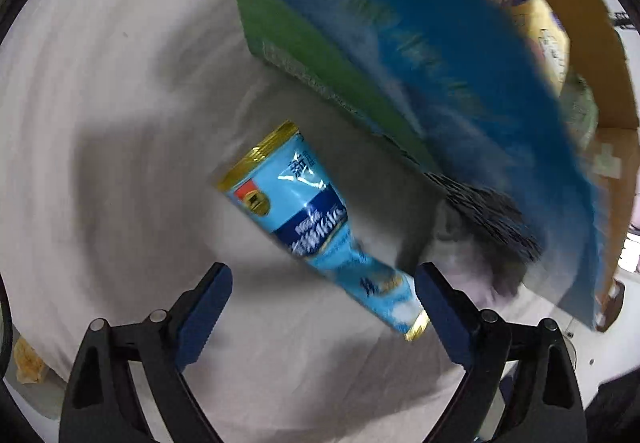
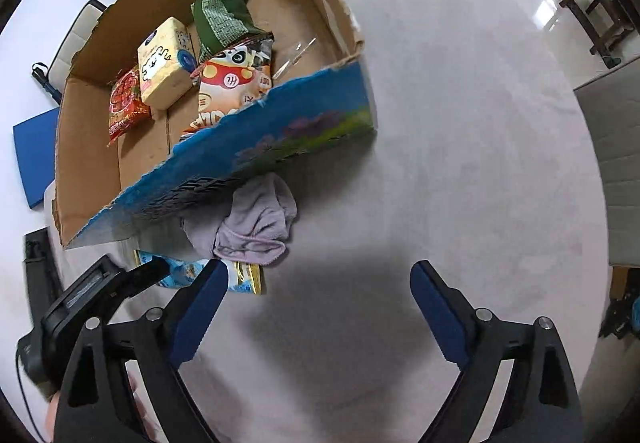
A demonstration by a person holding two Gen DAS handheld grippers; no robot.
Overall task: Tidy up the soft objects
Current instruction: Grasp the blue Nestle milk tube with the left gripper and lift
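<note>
A light blue snack pouch with gold ends [image 1: 316, 227] lies on the white cloth just beyond my open, empty left gripper [image 1: 322, 283]. The pouch also shows in the right wrist view [image 2: 246, 277], partly hidden by my left gripper. A pale lilac cloth [image 2: 256, 221] lies crumpled against the blue outer wall of the cardboard box [image 2: 280, 135]; in the left wrist view the cloth [image 1: 472, 283] is blurred. My right gripper [image 2: 318, 303] is open and empty over bare cloth, below the lilac cloth.
The box holds several snack packs: a red one [image 2: 126, 103], a yellow one [image 2: 164, 61], a green one [image 2: 222, 23] and an orange one [image 2: 232, 91]. A blue pad [image 2: 34, 153] lies at the left. Dark wooden furniture [image 2: 596, 7] stands at the far right.
</note>
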